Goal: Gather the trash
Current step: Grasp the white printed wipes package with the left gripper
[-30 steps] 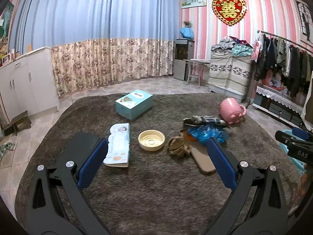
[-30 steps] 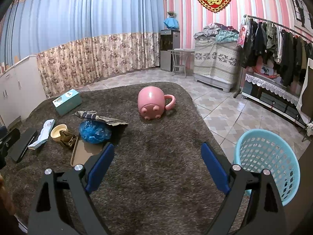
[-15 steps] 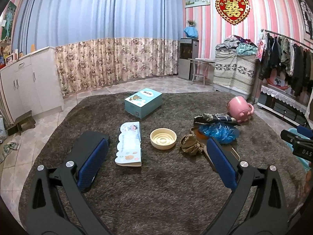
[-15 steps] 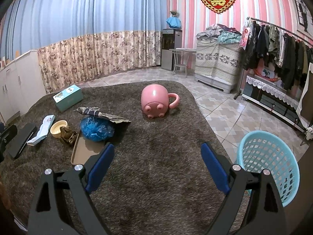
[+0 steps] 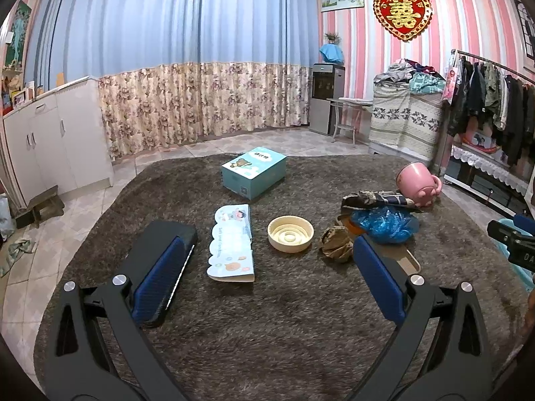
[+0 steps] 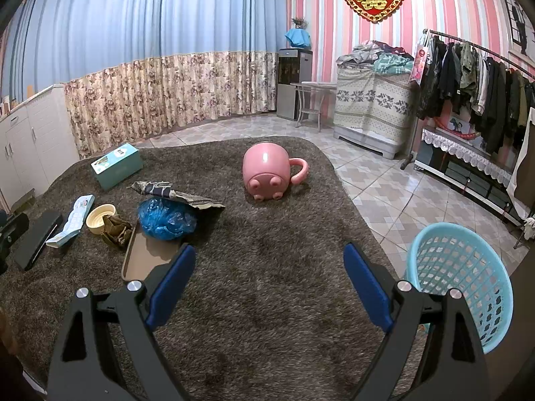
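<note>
Though unseen leftward, basket (image 6: 461,287) rightward.

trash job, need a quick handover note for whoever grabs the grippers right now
Left gripper: open, empty, over the rug.
Right gripper: open, empty, over bare rug.
Trash sits together mid-rug: blue plastic bag, crumpled brown paper, torn dark wrapper, on and around a flat brown tray.
Blue basket is on the floor off the rug's right edge; nothing visible inside it.
Done: nothing collected yet.
Left: pick up each trash piece and drop it in the basket, probably the likely bin.
</note>
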